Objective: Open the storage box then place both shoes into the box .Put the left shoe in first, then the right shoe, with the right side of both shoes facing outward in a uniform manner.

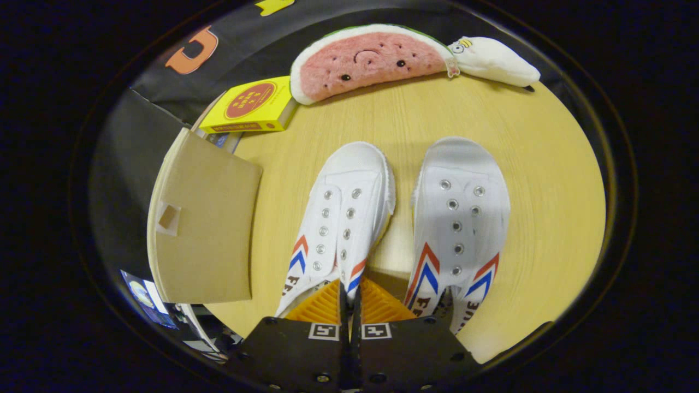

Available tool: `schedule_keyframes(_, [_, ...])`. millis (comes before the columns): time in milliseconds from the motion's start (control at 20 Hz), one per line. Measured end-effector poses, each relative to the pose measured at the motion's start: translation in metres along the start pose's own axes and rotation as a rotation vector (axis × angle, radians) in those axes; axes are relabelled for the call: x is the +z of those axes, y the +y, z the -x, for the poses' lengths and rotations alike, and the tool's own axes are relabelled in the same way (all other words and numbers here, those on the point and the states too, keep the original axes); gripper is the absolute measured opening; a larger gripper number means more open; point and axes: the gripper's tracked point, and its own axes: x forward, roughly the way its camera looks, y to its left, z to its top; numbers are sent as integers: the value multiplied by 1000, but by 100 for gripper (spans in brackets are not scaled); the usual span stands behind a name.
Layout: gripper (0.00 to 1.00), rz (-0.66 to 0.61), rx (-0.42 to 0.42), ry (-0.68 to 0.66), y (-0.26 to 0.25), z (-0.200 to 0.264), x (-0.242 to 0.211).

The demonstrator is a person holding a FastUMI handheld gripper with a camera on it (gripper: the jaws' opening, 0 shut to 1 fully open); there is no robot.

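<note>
Box lid point(205, 224) w/ flap up, so box looks opened. Both shoes on the table point(546, 180), none boxed yet. Gripper point(349, 297) fingers pressed together, apparently pinching the rim of the left shoe point(341, 218). Right shoe point(461, 218) just beside it. Left: load both shoes.

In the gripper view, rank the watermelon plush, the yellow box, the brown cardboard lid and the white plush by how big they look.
Largest to smallest, as they look:
1. brown cardboard lid, though it sits nearer the camera
2. watermelon plush
3. yellow box and white plush, too alike to rank

The gripper looks shut on the left shoe.
</note>
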Motion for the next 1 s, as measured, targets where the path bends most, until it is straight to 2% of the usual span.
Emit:
schedule_keyframes(300, [0,-30,85,-96,39,67,5])
schedule_keyframes(600, [0,44,118,-212,132,134,25])
schedule_keyframes(750, [0,104,124,-244,190,134,26])
schedule_keyframes(1000, [0,131,124,-251,273,86,19])
